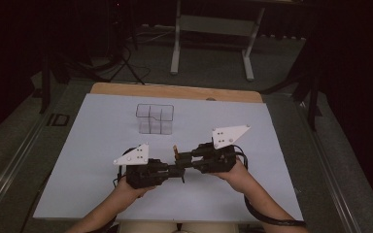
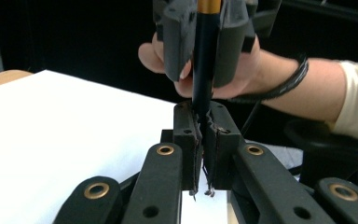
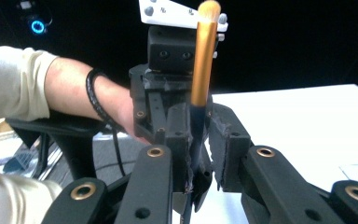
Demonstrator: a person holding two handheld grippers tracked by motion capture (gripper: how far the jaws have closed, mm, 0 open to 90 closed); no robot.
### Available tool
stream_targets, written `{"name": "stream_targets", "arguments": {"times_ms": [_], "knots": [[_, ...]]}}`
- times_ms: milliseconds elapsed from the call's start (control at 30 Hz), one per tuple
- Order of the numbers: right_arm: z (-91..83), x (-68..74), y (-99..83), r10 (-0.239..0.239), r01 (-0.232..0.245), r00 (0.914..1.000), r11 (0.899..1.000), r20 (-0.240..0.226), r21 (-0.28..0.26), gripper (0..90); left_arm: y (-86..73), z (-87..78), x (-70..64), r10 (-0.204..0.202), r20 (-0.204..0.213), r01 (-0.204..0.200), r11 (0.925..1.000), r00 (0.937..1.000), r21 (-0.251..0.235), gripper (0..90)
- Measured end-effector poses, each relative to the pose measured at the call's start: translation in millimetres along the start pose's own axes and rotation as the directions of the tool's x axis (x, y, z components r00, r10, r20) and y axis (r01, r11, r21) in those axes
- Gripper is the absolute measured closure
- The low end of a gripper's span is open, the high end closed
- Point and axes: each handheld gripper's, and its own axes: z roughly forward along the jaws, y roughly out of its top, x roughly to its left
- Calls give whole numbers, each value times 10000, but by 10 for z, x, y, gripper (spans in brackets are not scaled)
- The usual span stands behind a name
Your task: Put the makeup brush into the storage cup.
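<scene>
On the white table (image 1: 92, 160), with a clear divided box (image 1: 155, 118) above centre, we see the left gripper (image 2: 203, 135) clamping a black-and-gold brush (image 2: 204, 60), while the right gripper (image 3: 200, 154) stands slightly open around it.

The right claw (image 3: 199, 156) rises from the bottom edge, its two black jaws standing slightly apart. Between them runs a slim brush handle (image 3: 200, 79), dark at the lower end and gold above, upright with a slight tilt; it lies against the left jaw pad, with a gap to the right one. Directly beyond, the left claw (image 3: 191, 116) faces the camera and closes on the same handle, a white plate (image 3: 168, 15) on top. A hand (image 3: 123, 109) with a black wristband (image 3: 95, 100) holds it. The white desk (image 3: 298, 116) lies at right.
</scene>
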Motion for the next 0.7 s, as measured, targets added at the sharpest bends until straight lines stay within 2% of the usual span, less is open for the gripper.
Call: {"name": "stream_targets", "arguments": {"times_ms": [33,133,267,700], "knots": [[-4,-5,15,-13,14,10000,9999,-73,163,777,0,12,-5,-12,-15,13,9999,10000,143,853],[-14,-13,22,76,-74,9999,9998,-131,171,777,-9,23,-4,-33,29,32,9998,10000,210,853],[-46,-25,47,171,-171,9998,9999,-113,-13,779,-24,46,-1,-62,-21,62,9988,10000,488,853],[-63,-32,54,214,-215,9997,9997,-128,-93,818,-54,82,6,-174,-31,176,9967,9998,795,853]]}}
